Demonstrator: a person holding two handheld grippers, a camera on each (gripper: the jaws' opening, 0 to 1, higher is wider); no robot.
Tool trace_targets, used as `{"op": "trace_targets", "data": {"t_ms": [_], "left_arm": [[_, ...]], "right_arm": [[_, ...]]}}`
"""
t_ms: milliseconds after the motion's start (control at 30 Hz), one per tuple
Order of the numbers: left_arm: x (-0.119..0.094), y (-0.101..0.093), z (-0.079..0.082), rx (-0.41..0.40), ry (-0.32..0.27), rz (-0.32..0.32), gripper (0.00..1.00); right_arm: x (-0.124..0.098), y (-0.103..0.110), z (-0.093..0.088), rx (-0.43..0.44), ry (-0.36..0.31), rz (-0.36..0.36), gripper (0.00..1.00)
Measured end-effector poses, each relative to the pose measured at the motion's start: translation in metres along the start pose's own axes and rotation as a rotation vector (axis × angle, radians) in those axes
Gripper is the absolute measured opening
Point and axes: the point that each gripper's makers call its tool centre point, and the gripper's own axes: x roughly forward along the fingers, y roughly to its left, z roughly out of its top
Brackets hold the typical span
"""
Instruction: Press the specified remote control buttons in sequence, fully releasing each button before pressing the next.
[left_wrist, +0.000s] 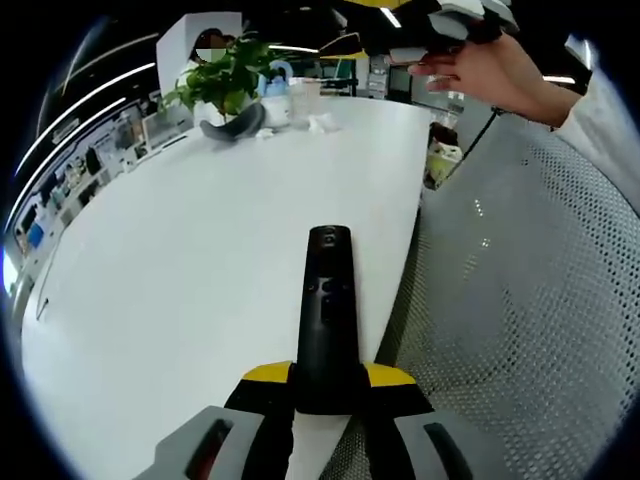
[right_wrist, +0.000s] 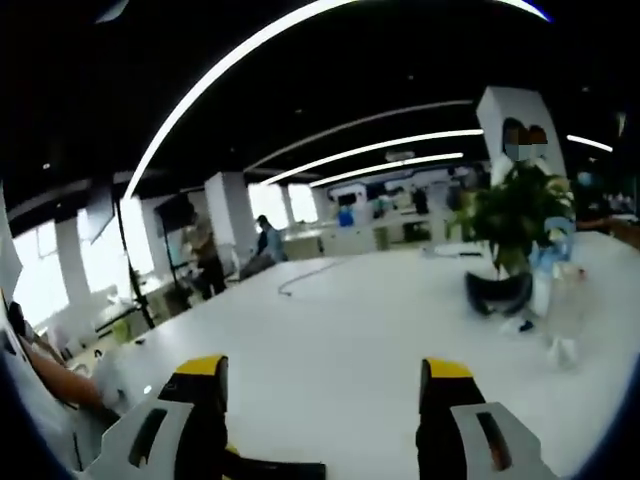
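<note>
One potted plant (left_wrist: 225, 80) stands far beyond the gripped remote (left_wrist: 326, 320).

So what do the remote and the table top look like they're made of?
The remote looks like matte black plastic, dull with little glare. The table looks like smooth white laminate or a painted surface, with a soft even sheen; which of the two, I can't tell.

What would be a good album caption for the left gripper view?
Yellow-tipped left gripper holding a slim black remote control over a long white table.
</note>
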Motion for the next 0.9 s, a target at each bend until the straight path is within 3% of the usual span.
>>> {"op": "trace_targets", "data": {"t_ms": [233,333,433,900], "left_arm": [[-0.001,0.002,-0.002,0.013,0.016,-0.006,0.24],[-0.002,0.002,-0.003,0.016,0.025,-0.004,0.24],[-0.003,0.003,-0.004,0.021,0.033,-0.007,0.24],[-0.001,0.010,-0.005,0.056,0.058,-0.055,0.24]], "right_arm": [[-0.003,-0.013,-0.003,-0.046,-0.017,-0.095,0.98],[-0.003,-0.024,-0.004,-0.067,-0.029,-0.154,0.99],[-0.002,-0.032,-0.011,-0.078,0.002,-0.187,0.99],[-0.002,-0.031,-0.014,-0.083,0.018,-0.178,0.99]]}}
